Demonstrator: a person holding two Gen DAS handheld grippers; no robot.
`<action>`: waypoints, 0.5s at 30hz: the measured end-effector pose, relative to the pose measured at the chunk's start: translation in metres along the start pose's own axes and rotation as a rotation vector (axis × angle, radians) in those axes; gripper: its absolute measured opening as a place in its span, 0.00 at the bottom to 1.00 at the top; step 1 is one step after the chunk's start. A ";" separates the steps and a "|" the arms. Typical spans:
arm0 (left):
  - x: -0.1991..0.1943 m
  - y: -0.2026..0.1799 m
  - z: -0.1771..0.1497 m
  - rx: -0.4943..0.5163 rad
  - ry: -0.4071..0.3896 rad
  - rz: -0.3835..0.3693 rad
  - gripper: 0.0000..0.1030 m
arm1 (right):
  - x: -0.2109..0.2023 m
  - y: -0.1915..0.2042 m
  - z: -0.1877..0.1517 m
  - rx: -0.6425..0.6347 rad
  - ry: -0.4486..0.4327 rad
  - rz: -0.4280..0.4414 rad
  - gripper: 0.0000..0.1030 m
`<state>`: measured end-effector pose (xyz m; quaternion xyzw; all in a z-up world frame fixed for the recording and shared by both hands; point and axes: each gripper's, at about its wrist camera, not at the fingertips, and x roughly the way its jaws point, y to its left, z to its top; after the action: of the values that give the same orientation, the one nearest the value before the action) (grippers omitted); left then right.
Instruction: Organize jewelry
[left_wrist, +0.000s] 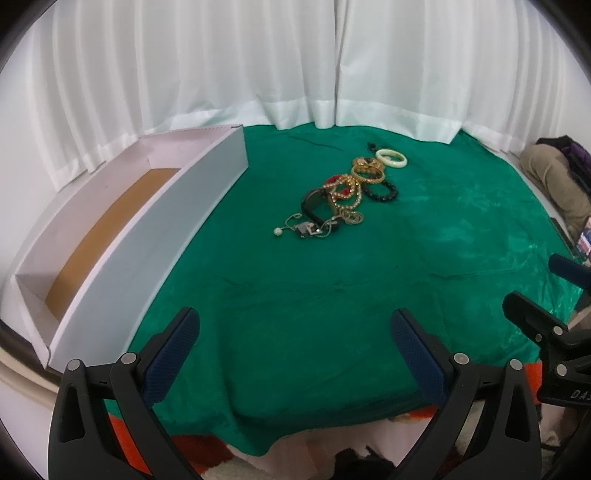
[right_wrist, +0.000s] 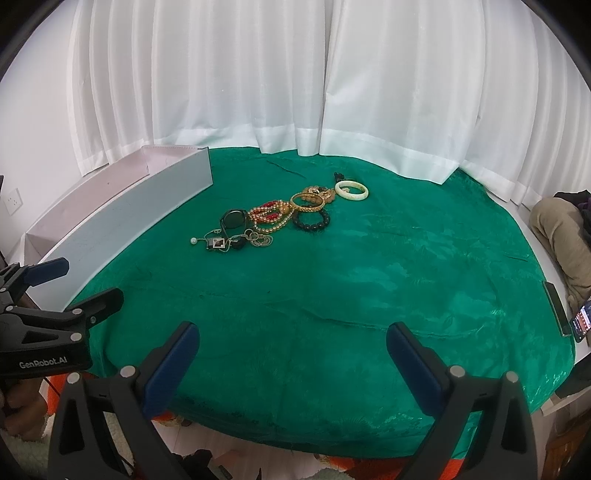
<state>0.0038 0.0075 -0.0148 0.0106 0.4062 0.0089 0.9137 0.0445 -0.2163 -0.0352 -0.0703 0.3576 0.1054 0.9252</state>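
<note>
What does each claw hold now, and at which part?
Nothing. The left claw and right claw are both open above the green cloth; the jewelry lies untouched.

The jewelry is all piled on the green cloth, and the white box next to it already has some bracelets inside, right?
Not quite. The jewelry is piled on the green cloth, but the white box beside it has no bracelets inside. The left wrist view looks into it and shows only its bare brown bottom. Both grippers, left and right, are open and hold nothing.
</note>
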 end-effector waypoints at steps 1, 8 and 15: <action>0.000 0.000 0.000 0.000 0.001 0.001 1.00 | 0.000 0.001 0.000 -0.001 0.001 0.000 1.00; 0.004 0.002 0.001 -0.005 0.007 0.012 1.00 | 0.002 0.005 0.000 -0.009 0.004 0.001 1.00; 0.004 0.002 0.000 -0.004 0.009 0.015 1.00 | 0.002 0.003 -0.001 -0.008 0.005 0.003 1.00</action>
<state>0.0068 0.0096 -0.0178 0.0119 0.4100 0.0165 0.9118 0.0448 -0.2131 -0.0372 -0.0735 0.3594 0.1080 0.9240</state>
